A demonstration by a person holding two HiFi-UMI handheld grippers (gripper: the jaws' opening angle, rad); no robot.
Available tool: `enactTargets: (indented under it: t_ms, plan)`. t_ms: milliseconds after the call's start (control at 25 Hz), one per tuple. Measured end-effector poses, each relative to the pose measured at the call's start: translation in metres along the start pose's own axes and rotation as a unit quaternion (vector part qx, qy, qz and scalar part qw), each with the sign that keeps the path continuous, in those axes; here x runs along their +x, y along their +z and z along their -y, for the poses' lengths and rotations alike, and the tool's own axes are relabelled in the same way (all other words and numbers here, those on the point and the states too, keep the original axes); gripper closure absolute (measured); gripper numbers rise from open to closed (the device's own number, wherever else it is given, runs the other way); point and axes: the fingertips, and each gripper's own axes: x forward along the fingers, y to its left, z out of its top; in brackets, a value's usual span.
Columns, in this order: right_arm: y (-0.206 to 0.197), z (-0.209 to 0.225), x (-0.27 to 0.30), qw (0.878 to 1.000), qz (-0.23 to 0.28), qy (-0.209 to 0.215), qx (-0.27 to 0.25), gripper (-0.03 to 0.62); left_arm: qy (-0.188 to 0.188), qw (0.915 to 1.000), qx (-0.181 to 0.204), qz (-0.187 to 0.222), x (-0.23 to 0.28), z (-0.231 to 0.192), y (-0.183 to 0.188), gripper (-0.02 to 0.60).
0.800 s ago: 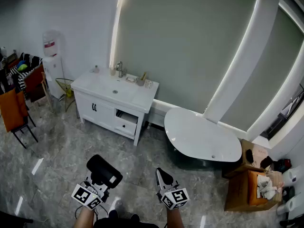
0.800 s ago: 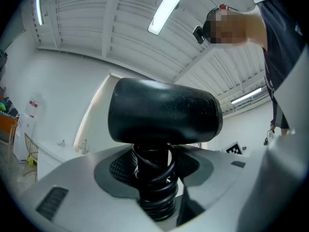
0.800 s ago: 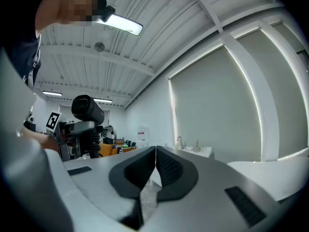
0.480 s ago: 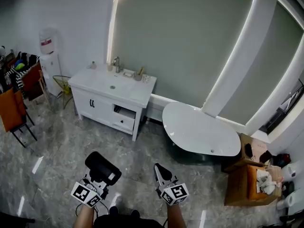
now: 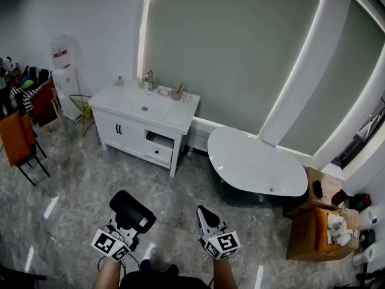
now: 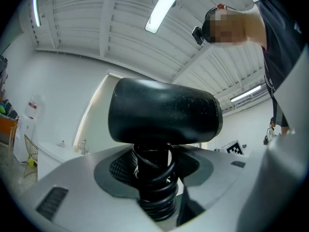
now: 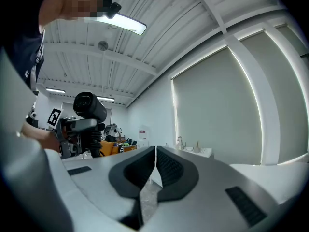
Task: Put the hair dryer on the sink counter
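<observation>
Grips hair dryer by cord-wrapped handle in wide-set left gripper; carries right gripper closed, empty. Well apart from sink counter. Risks slipping en route, seemingly clamped over loose coils.

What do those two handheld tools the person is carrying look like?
Both have pale grey plastic shells. The left gripper and the right gripper each carry a white cube printed with black square markers, and their jaws are lined with dark, textured pads.
</observation>
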Motion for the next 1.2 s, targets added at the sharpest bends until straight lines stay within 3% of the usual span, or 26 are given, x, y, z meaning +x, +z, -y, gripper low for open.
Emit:
enactTargets:
  t_ms: [680,1200]
  plan:
    - [-0.01,0.041,-0.034,1.0,0.002,0.006,0.021,0.562,0.018,0.9997,0.017,0.003,0.023,0.039,-0.008,0.347]
    - [-0.022,0.056,-0.013,1.0,0.001,0.008,0.03,0.562,0.021,0.9996,0.019,0.004,0.038,0.02,-0.02,0.347]
